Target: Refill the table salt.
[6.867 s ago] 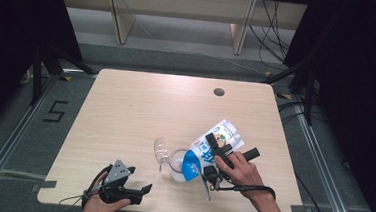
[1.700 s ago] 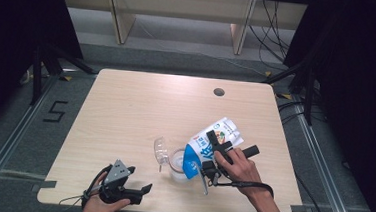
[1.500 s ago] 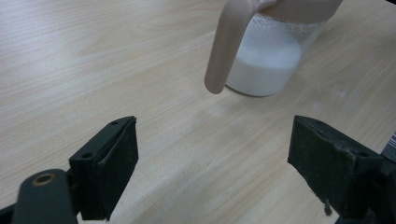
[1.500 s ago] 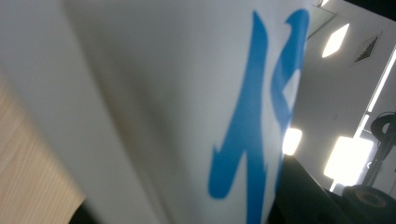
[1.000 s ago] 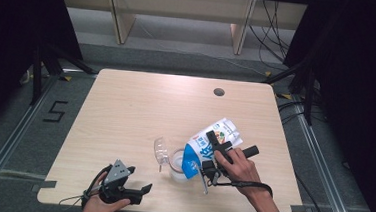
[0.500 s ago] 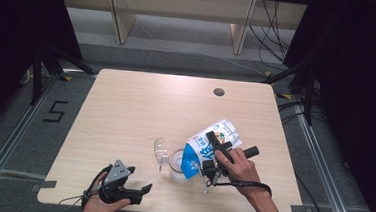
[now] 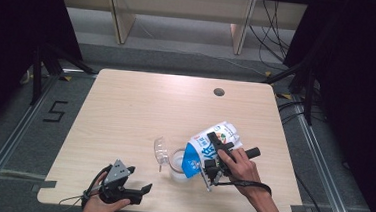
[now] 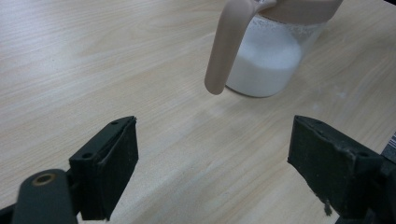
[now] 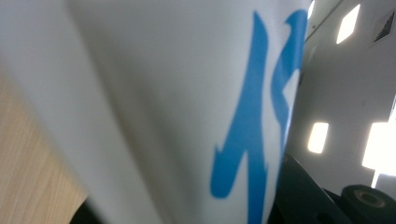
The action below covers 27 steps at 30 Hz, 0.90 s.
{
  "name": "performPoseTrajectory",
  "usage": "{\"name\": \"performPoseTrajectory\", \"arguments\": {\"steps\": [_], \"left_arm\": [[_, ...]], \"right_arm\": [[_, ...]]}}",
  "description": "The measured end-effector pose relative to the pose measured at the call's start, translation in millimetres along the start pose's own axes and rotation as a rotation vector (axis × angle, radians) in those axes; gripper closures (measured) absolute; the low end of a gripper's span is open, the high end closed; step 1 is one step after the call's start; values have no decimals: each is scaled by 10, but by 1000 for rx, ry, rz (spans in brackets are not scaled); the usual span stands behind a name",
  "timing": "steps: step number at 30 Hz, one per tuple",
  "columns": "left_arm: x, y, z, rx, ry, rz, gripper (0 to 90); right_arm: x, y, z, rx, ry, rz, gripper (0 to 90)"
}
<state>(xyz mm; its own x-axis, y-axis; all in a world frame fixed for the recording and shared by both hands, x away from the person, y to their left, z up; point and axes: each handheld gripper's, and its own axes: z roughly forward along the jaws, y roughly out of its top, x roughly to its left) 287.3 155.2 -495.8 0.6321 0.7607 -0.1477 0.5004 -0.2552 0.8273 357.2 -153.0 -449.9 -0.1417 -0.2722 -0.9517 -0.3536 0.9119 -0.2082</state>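
From the high view, the right gripper (image 7: 212,155) clamps a blue-and-white milk carton (image 7: 204,148), tipped steeply over a clear jug (image 7: 178,161) near the front of the table (image 7: 140,107); pouring looks to be the step in hand. The left gripper (image 7: 137,191) rests near the front edge.

In the left gripper view, its jaws stand wide apart on nothing, the jug (image 8: 271,51) part-filled with milk.

The right gripper view has the carton (image 9: 154,102) pressed close. Next, the carton likely needs tilting back upright.

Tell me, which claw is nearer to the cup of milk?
The right. The right claw holds a carton tipped over the cup, just right of it. The left claw rests open near the table's front edge, off to the cup's left.
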Motion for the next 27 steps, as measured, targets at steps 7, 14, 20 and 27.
{"name": "performPoseTrajectory", "arguments": {"steps": [7, 14, 20, 27], "left_arm": [[2, 4, -5, 9, 0, 0, 155], [0, 3, -5, 5, 1, 0, 155], [-1, 4, -6, 3, 1, 0, 155], [0, 3, -4, 5, 0, 0, 155]], "right_arm": [[53, 5, 11, -10, 13, 86, 805], [3, -64, 9, -5, 54, 140, 806], [7, -105, 44, -34, 69, 177, 808], [23, -114, 57, -48, 83, 210, 810]]}}
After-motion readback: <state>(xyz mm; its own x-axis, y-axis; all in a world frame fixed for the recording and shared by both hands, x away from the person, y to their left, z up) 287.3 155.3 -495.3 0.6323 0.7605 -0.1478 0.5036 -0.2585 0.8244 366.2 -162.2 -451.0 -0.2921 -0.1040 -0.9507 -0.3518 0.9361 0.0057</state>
